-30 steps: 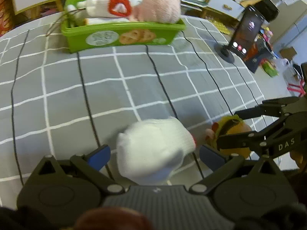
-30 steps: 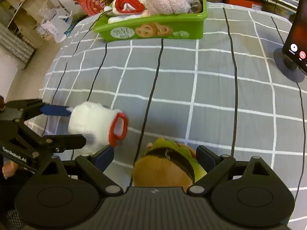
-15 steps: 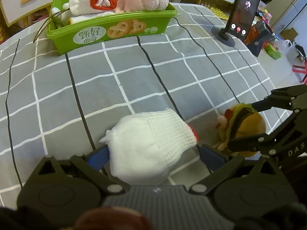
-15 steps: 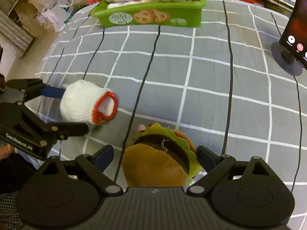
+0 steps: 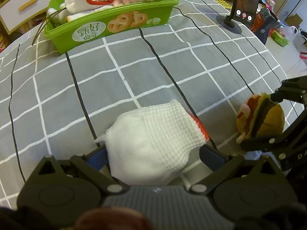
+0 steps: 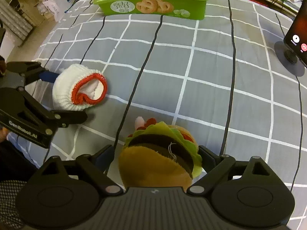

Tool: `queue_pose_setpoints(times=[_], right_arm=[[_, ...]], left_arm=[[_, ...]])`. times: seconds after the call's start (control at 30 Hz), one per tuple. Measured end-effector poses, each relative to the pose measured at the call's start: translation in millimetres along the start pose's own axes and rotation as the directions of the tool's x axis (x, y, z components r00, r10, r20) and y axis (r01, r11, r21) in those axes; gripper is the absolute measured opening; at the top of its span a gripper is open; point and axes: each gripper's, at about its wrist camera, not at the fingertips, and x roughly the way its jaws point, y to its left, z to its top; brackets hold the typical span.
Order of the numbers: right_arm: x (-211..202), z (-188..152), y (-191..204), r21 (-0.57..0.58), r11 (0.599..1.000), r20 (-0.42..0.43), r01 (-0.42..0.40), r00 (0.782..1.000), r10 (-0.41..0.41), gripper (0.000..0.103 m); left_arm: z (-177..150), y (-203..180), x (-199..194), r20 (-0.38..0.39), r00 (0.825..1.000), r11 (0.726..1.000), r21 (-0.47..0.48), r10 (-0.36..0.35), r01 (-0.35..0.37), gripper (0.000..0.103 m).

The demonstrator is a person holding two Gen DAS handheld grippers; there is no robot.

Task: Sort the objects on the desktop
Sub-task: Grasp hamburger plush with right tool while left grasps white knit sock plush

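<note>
My left gripper (image 5: 153, 153) is shut on a rolled white knit glove with a red cuff (image 5: 153, 140), held over the grey checked cloth; from the right wrist the glove (image 6: 80, 90) and left gripper (image 6: 57, 95) show at left. My right gripper (image 6: 155, 155) is shut on a plush hamburger toy (image 6: 159, 153), which appears in the left wrist view as the hamburger (image 5: 262, 118) at right, between the right gripper's fingers (image 5: 255, 143). A green bin (image 5: 115, 23) at the table's far side holds another white glove and a pink plush; it is also the green bin (image 6: 153, 5).
A phone on a round stand (image 5: 245, 2) stands at the far right of the table, the phone (image 6: 295, 36) near the right edge. The grey checked cloth (image 6: 191, 67) lies between the grippers and the bin. Drawers and clutter sit beyond the table.
Both grippers have lifted and carried the glove and the hamburger forward toward the green bin, which looms larger now. Both stay shut on their objects.
</note>
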Motion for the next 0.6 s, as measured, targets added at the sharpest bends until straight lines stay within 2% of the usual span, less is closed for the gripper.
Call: queue_pose_setpoints(times=[0.17,0.37,0.6], right_arm=[[-0.2,-0.6,1.9,-0.021,0.999,0.006,0.029,1.0,-0.028,0.079],[-0.1,0.5,3.0,-0.032,0.999,0.013,0.032,0.999,-0.031,0.076],[-2.9,5.4,5.6,-0.028,1.0,0.038,-0.007,0.999,0.008,0.075]], left_arm=[[0.6,0.3,0.9,0.002,1.0,1.0,-0.002,0.006,-0.006,0.099],[1.2,5.7,-1.7,0.014,1.0,1.0,-0.024,0.008,-0.007,0.092],[2.1,6.9,-4.5,0.027,1.0,1.0,-0.029,0.004,-0.004,0.086]])
